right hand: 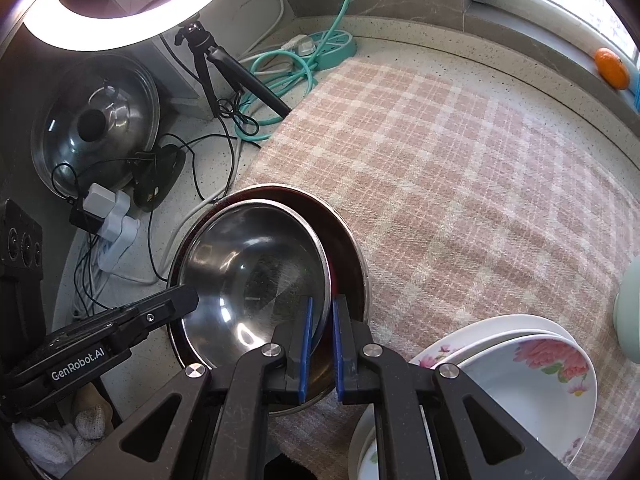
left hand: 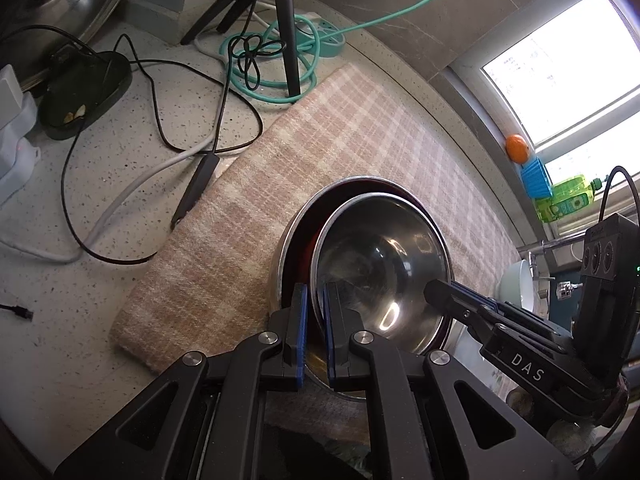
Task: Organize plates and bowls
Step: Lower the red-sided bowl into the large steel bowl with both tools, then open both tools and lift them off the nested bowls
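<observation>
A small steel bowl (left hand: 384, 264) sits tilted inside a larger steel bowl with a dark red inside (left hand: 298, 236) on the pink checked cloth (left hand: 320, 132). My left gripper (left hand: 316, 300) is shut on the small bowl's near rim, one finger inside and one outside. My right gripper (right hand: 322, 312) is shut on the opposite rim of the small bowl (right hand: 256, 272), and it shows in the left wrist view (left hand: 440, 292) at the bowl's right edge. The larger bowl (right hand: 348, 248) surrounds it. Stacked white floral plates (right hand: 532, 368) lie at the lower right.
Cables, a teal power strip (right hand: 332, 44), a tripod (right hand: 216, 68) and a pot lid (right hand: 96, 120) crowd the counter to the left. A pale green bowl (right hand: 630, 308) stands at the right edge. An orange (left hand: 518, 148) rests on the window sill.
</observation>
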`<state>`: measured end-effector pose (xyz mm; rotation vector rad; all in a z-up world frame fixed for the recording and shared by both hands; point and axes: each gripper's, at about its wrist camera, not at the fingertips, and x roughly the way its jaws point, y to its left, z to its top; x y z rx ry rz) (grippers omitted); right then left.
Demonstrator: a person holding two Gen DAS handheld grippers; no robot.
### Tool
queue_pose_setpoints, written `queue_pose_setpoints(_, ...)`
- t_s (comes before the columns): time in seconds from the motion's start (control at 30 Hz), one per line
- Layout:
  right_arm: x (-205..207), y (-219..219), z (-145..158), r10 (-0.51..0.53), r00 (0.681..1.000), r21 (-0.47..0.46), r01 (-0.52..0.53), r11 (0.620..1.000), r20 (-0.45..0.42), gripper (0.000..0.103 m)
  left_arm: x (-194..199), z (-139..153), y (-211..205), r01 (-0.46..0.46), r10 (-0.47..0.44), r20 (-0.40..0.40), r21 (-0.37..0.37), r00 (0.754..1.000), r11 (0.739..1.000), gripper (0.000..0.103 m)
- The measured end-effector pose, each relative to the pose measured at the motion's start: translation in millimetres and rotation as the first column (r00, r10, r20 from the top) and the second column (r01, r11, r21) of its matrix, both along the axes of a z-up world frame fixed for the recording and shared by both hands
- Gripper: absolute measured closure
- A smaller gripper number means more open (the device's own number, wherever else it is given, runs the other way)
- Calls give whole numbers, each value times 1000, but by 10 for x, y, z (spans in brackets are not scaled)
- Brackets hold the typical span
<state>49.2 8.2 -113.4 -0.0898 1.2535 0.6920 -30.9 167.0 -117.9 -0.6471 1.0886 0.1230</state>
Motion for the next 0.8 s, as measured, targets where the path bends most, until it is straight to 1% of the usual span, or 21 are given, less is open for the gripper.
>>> queue_pose_setpoints(0.33,-8,38,-30,20,1000,-30,-20,999,6,94,3,-2,-19,6,-6,-4,13,1000,1000,97)
queue_pose_setpoints(0.4,-5,37,-31,21,1000,-26,-21,999,-1,92,9,2,-24,13,-13,-8,14,1000,1000,97)
queue_pose_setpoints(0.63,-8,34,-28,12,1000,-23,-12,1000,-10,91,22,11,-49,24,-24,-14,38,1000,999,97)
queue_pose_setpoints(0.8,-6,21,2,6,1000,-10,-6,1000,-14,86,29,11,-49,27,-26,-16,42,1000,999,96)
